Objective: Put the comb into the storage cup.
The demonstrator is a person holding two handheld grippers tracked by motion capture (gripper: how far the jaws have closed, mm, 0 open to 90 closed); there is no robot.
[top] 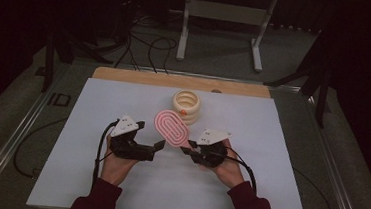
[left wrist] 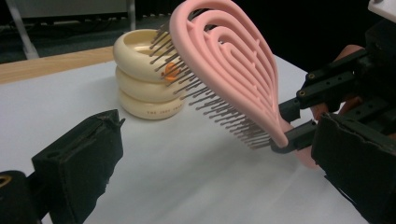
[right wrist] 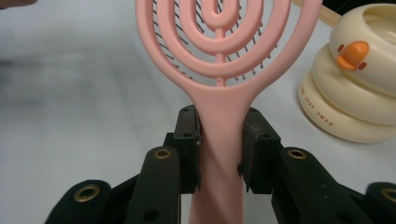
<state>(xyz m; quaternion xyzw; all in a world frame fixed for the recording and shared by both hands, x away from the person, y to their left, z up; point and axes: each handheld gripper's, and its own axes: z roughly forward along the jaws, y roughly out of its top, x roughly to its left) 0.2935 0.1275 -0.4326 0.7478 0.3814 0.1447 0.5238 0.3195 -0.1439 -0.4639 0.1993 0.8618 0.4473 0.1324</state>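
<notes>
The right gripper (top: 188, 147) is pinching the handle of the pink hairbrush (top: 171, 127) and holding it tilted above the white table (top: 267, 191), near the cream cup (top: 186, 106), while the left gripper (top: 159, 146) is waiting beside it with jaws spread.

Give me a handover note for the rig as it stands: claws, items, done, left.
Right claw: shut on the pink hairbrush at its handle, brush held above the white mat, bristles facing down.
Left claw: open, holding nothing, beside the brush head.
Cream ringed holder: upright on the mat behind the brush, not touched.
Done: brush picked up.
Left: probably setting the brush into the holder; the left claw may help.
</notes>
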